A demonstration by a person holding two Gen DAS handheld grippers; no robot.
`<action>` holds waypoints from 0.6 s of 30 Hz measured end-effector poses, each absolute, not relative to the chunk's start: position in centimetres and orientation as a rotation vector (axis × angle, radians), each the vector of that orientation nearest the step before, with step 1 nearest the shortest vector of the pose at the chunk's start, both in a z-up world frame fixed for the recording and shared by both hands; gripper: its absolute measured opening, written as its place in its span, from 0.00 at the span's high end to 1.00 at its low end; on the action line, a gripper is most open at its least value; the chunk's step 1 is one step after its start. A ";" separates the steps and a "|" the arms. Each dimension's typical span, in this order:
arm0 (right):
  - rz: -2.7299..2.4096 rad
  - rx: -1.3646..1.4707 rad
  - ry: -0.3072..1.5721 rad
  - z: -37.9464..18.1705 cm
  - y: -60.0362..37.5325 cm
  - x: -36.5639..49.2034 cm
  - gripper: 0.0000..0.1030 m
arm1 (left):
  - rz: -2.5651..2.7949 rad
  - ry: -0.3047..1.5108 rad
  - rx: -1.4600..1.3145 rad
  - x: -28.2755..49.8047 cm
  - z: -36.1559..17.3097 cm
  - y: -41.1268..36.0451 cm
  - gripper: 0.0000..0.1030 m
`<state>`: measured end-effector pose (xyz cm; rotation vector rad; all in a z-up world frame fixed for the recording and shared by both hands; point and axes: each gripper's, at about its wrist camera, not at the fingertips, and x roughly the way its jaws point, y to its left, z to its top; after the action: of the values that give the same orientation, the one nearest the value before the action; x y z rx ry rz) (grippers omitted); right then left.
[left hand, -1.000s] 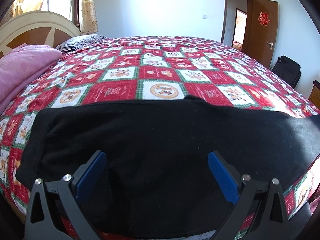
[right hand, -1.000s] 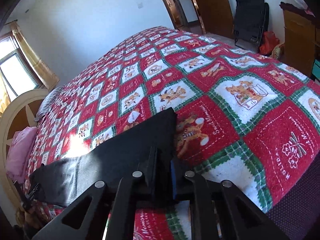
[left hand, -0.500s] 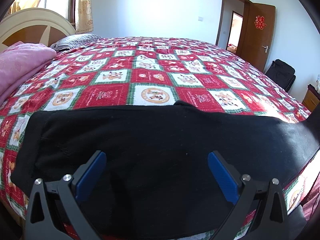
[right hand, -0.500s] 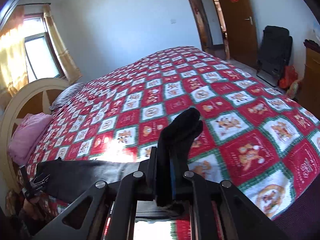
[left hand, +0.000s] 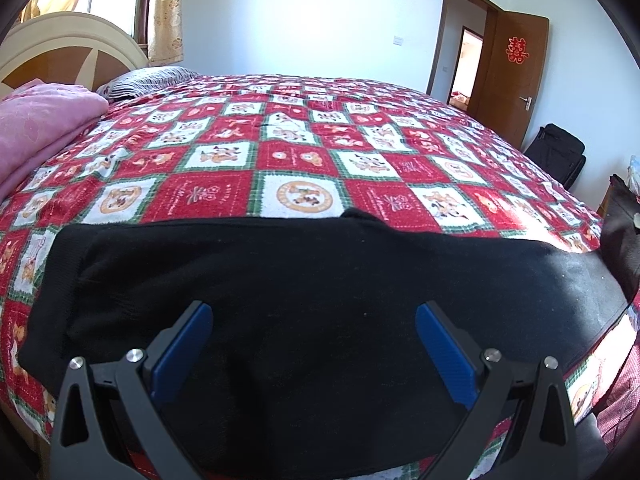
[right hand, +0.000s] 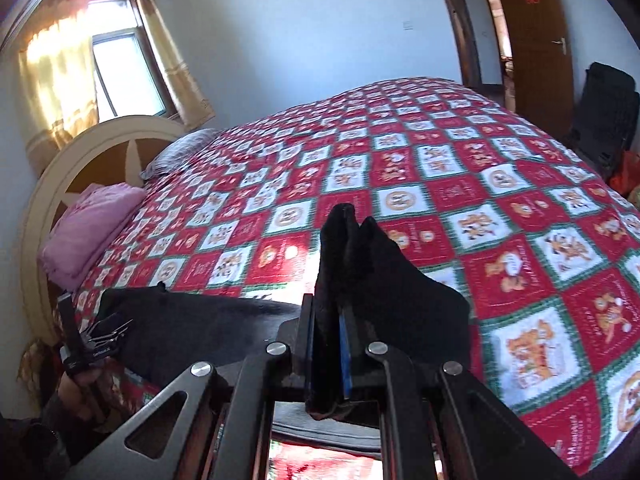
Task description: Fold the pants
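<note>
Black pants (left hand: 312,300) lie flat across the near edge of a bed with a red, white and green patterned quilt (left hand: 296,160). My left gripper (left hand: 314,344) is open, its blue pads wide apart just above the pants near the waist end. My right gripper (right hand: 331,320) is shut on the leg end of the pants (right hand: 360,264) and holds it lifted off the bed, the fabric sticking up and draping down. The rest of the pants (right hand: 192,320) stretches left on the bed. The left gripper (right hand: 94,344) shows at the far left of the right wrist view.
A folded pink blanket (left hand: 36,128) and a striped pillow (left hand: 148,80) lie at the headboard (left hand: 68,52) on the left. An open wooden door (left hand: 516,76) and a black folded chair (left hand: 558,156) stand at the right. A wooden cabinet is at the far right edge.
My right gripper has lifted the leg end of the pants up off the bed and swung toward the left. My left gripper has stayed open over the waist end.
</note>
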<state>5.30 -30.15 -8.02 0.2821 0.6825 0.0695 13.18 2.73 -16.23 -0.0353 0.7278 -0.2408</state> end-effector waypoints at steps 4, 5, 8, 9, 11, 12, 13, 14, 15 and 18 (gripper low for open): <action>0.109 0.254 0.705 -8.6 -27.4 6.9 0.90 | -0.255 0.724 -0.039 13.1 -16.0 2.7 0.00; 0.121 0.246 0.711 -8.8 -26.6 7.3 0.90 | -0.259 0.722 -0.040 13.1 -15.9 2.6 0.00; 0.163 0.233 0.729 -9.5 -24.4 8.3 0.90 | -0.286 0.715 -0.047 12.9 -15.7 2.4 0.00; 0.174 0.227 0.735 -9.8 -23.8 8.6 0.90 | -0.294 0.715 -0.050 12.9 -15.6 2.3 0.00; 0.203 0.215 0.751 -10.3 -22.3 9.3 0.90 | -0.310 0.711 -0.048 12.7 -15.4 2.0 0.00; 0.214 0.205 0.759 -10.7 -21.5 9.6 0.90 | -0.316 0.708 -0.045 12.7 -15.3 1.8 0.00; 0.224 0.193 0.768 -11.0 -20.6 9.9 0.90 | -0.323 0.707 -0.043 12.6 -15.3 1.7 0.00; 0.236 0.185 0.777 -11.4 -19.9 10.2 0.90 | -0.326 0.707 -0.042 12.6 -15.3 1.6 0.00; 0.251 0.183 0.789 -11.9 -19.1 10.6 0.90 | -0.329 0.708 -0.043 12.5 -15.2 1.6 0.00; 0.285 0.172 0.813 -13.0 -17.2 11.2 0.90 | -0.339 0.712 -0.039 12.5 -15.3 1.3 0.00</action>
<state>11.23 -17.19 -13.00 0.1717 0.8134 0.2853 12.46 1.31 -15.28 -0.0393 0.7117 -0.3386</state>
